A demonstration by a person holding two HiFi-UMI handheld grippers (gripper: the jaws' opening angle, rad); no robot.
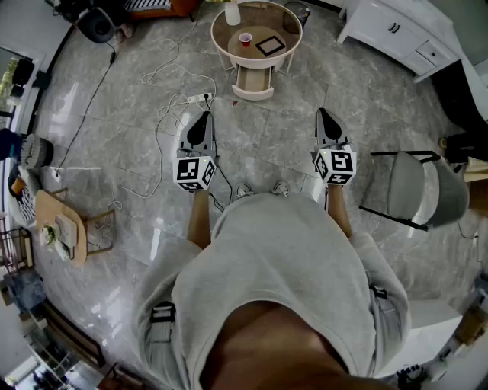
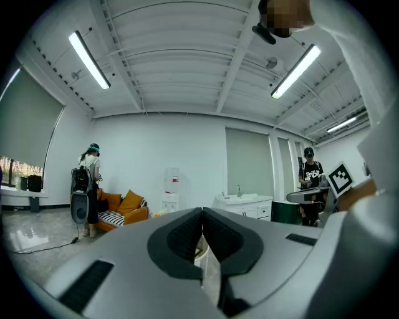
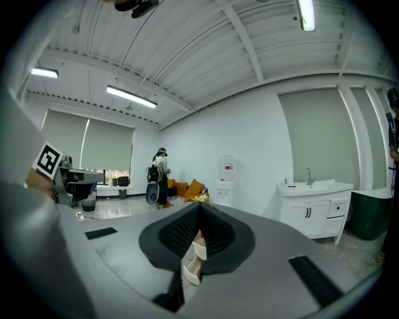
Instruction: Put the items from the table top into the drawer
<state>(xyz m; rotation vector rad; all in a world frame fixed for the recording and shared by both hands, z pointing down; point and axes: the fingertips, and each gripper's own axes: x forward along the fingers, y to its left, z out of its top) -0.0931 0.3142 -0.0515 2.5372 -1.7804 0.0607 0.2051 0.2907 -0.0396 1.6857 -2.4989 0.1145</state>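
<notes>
A small round table point(image 1: 293, 48) stands far ahead on the floor, its drawer point(image 1: 253, 79) pulled open toward me. On its glass top sit a red cup point(image 1: 245, 39), a dark-framed square point(image 1: 270, 45) and a white bottle point(image 1: 232, 13). My left gripper point(image 1: 203, 120) and right gripper point(image 1: 325, 119) are held out level side by side, well short of the table. Both are shut with nothing between the jaws. In the left gripper view the left gripper point(image 2: 202, 225) shows closed pads; in the right gripper view the right gripper point(image 3: 199, 219) hides most of the table, and the drawer point(image 3: 190, 271) peeks below.
White cables and a power strip point(image 1: 197, 98) trail across the floor left of the table. A grey chair point(image 1: 421, 190) stands at the right, a wooden side table point(image 1: 55, 225) at the left, white cabinets point(image 1: 400, 30) far right. Other people point(image 2: 89, 187) stand in the room.
</notes>
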